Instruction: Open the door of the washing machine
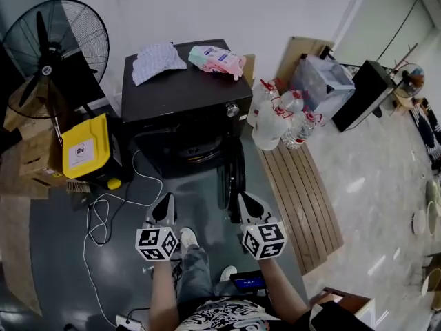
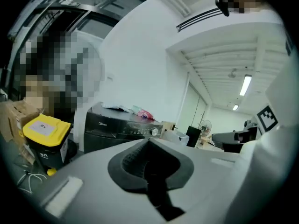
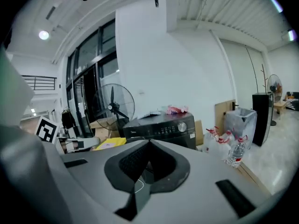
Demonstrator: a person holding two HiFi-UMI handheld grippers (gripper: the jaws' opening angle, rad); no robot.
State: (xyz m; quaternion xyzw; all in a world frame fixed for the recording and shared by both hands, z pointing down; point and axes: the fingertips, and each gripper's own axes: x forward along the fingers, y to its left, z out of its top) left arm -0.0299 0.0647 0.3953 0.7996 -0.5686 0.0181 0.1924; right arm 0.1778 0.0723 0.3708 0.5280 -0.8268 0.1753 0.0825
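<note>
- Black washing machine [image 1: 180, 96] is seen against the wall. Its door [image 1: 232, 179] appears swung open toward the person, so little is judged left.
- Left gripper [image 1: 165, 203] and right gripper [image 1: 247, 201] are held closed, empty, short of the door.

The washing machine [image 1: 180, 88] at upper centre has a smooth black casing with a soft sheen and a shiny metal knob [image 1: 232, 108]. On it lie a crumpled patterned cloth [image 1: 157, 62] and a glossy plastic packet [image 1: 217, 60]. At left, the bin lid [image 1: 85, 147] is smooth yellow plastic; at right are bare wooden slats [image 1: 303, 198] and clear plastic bottles [image 1: 275, 119].
</note>
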